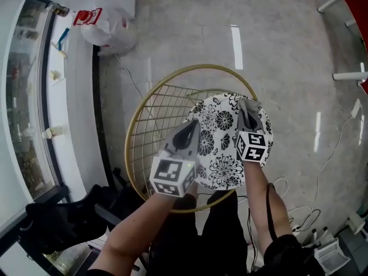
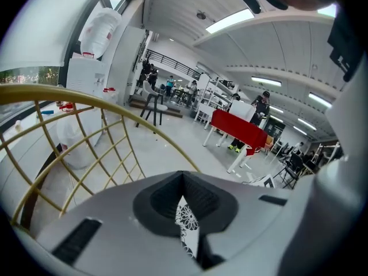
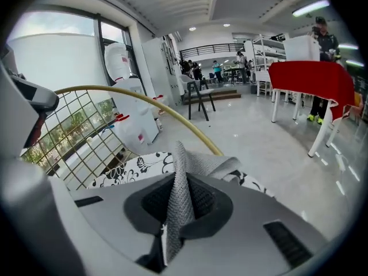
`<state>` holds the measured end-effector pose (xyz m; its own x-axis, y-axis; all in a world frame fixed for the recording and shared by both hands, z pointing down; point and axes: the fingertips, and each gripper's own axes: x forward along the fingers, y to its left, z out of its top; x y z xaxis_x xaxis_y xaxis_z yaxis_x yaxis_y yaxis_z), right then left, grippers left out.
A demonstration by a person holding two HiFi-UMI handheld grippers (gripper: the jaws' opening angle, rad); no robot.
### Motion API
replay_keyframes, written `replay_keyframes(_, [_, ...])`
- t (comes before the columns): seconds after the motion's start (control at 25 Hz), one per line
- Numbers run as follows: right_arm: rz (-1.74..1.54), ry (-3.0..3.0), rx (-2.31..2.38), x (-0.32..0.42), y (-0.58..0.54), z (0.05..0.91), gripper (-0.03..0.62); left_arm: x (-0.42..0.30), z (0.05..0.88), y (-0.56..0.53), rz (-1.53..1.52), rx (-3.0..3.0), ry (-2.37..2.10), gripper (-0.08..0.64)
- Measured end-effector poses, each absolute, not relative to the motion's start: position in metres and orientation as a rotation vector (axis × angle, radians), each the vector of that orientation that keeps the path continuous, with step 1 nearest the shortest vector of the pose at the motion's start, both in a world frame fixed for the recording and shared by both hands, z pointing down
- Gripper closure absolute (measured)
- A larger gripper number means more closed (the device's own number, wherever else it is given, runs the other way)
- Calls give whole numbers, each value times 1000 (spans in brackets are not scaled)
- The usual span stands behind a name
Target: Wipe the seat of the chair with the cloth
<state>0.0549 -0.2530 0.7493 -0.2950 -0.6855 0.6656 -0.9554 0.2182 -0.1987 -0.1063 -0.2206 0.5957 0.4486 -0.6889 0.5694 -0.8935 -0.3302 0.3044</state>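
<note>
Grey polished floor (image 1: pixel 287 50) surrounds the gold wire chair (image 1: pixel 150 105) directly below you, and a white bag (image 1: pixel 109 22) sits well beyond it.

Your left tool (image 1: pixel 192 125) is clamped on the near edge of the floral seat pad (image 1: pixel 221 154); a sliver of the black-and-white print shows between its jaws. Your right tool (image 1: pixel 248 111) is closed on a fold of the grey cloth (image 3: pixel 179 194). The rest of the cloth bunches up just ahead of its tips, and the pad lies right beneath and beyond it. No wiping contact is clear yet, so the job looks barely begun.

Watch these points:
- The left tool pinches only a thin edge. If you pull or lift with it, the pad will probably slide or tip off the wire frame.
- The cloth is gripped by one narrow fold. If you press hard and drag it, it may work out of the jaws.
- With the cloth bunched like this, only a small patch would touch the pad, so part of the seat could be missed.
- The open gold mesh lies to the left of the left tool, and a loose corner of cloth could snag there.
</note>
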Motion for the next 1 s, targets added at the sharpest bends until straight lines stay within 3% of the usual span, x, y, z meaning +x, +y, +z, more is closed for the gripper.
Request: replay_keyframes(1.0, [1183,-2394,1234,-128,-241,724,568,-149,580,-206,432,2095,-1361,554])
